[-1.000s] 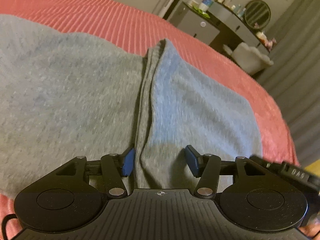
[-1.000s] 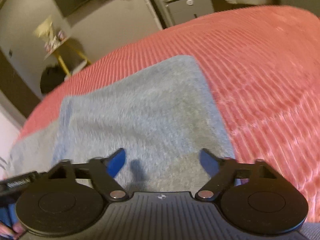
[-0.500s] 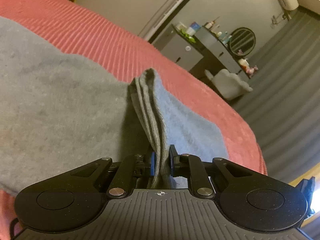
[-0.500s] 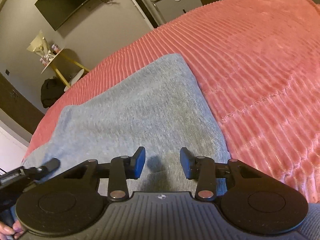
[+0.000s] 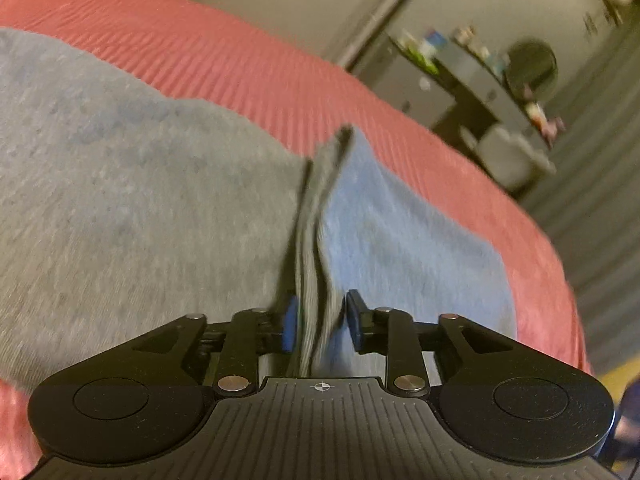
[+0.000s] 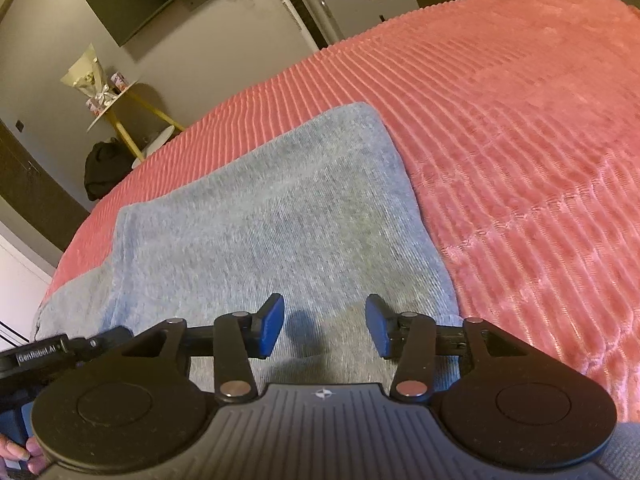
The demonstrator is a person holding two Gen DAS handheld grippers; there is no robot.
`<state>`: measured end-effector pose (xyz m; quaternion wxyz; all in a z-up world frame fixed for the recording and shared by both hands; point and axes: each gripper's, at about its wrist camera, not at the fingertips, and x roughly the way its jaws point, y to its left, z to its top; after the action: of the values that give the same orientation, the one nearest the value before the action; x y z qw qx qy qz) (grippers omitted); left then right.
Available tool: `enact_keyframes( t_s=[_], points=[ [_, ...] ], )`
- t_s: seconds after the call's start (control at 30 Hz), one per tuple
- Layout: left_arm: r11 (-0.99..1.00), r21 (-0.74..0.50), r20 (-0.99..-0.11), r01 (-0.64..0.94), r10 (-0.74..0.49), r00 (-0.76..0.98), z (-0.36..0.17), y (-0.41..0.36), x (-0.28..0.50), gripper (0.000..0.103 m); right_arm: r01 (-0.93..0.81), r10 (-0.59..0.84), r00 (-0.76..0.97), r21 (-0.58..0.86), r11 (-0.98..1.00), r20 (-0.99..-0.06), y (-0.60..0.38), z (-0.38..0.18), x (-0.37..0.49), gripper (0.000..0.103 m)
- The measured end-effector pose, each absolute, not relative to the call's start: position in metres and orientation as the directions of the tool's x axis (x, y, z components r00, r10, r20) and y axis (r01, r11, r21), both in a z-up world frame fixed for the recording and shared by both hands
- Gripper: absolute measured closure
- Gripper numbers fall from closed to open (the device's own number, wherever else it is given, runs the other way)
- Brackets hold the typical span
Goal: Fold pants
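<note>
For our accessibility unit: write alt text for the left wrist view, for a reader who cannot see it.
A raised ridge of grey pants stands between the blue-padded fingers of the left gripper, which have just been opening and no longer pinch it. The pants lie on a ribbed pink bedspread; a blurred dresser stands behind.

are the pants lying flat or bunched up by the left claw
Partly bunched. A ridge of the gray pants stands up between the pads of the left claw, whose jaws have just been opening. The rest lies flat on the pink bedspread.
</note>
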<state>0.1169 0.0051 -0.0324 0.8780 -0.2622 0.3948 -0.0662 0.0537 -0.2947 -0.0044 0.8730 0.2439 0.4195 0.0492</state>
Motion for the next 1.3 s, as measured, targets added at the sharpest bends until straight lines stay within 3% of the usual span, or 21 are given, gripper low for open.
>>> enact_keyframes(
  t_s=[0.07,0.23,0.4,0.57,0.77,0.87,0.93,1.03,1.17,1.3],
  points=[
    [0.850,-0.515,-0.656,-0.108,-0.311,0.688,-0.035,0.010,0.127,0.062,0.113,0.300,0.643,0.474,0.873,-0.705,-0.294,-0.006,0.056,0.051],
    [0.829,-0.556,-0.640,-0.048,-0.391,0.661,-0.041,0.011,0.146,0.062,0.092,0.301,0.642,0.461,0.882,-0.705,-0.289,-0.005,0.055,0.047],
    [0.841,-0.540,-0.656,-0.034,-0.395,0.643,-0.053,0.008,0.165,0.075,0.091,0.293,0.648,0.453,0.887,-0.703,-0.287,-0.003,0.054,0.047],
    [0.817,-0.576,-0.614,0.008,-0.439,0.656,-0.053,0.011,0.167,0.086,0.080,0.246,0.646,0.384,0.920,-0.723,-0.275,0.000,0.054,0.047],
    [0.740,-0.670,-0.470,0.063,-0.488,0.736,-0.027,0.032,0.152,0.088,0.053,0.228,0.676,0.355,0.933,-0.701,-0.265,0.008,0.048,0.049],
    [0.784,-0.621,-0.504,0.014,-0.413,0.758,-0.025,0.042,0.149,0.087,0.038,0.228,0.684,0.345,0.938,-0.693,-0.262,0.010,0.046,0.049],
    [0.793,-0.608,-0.570,-0.038,-0.403,0.716,-0.034,0.046,0.155,0.084,0.041,0.224,0.677,0.339,0.940,-0.701,-0.260,0.009,0.048,0.050],
    [0.830,-0.550,-0.670,-0.091,-0.374,0.642,-0.046,0.042,0.161,0.071,0.053,0.204,0.648,0.311,0.949,-0.734,-0.258,0.002,0.054,0.049],
    [0.760,-0.633,-0.631,-0.143,-0.401,0.664,-0.045,0.056,0.146,0.049,0.050,0.210,0.638,0.312,0.949,-0.741,-0.255,0.000,0.057,0.043],
    [0.693,-0.677,-0.623,-0.250,-0.358,0.695,-0.047,0.081,0.128,0.049,0.039,0.218,0.641,0.316,0.948,-0.736,-0.255,0.000,0.055,0.042]
  ],
)
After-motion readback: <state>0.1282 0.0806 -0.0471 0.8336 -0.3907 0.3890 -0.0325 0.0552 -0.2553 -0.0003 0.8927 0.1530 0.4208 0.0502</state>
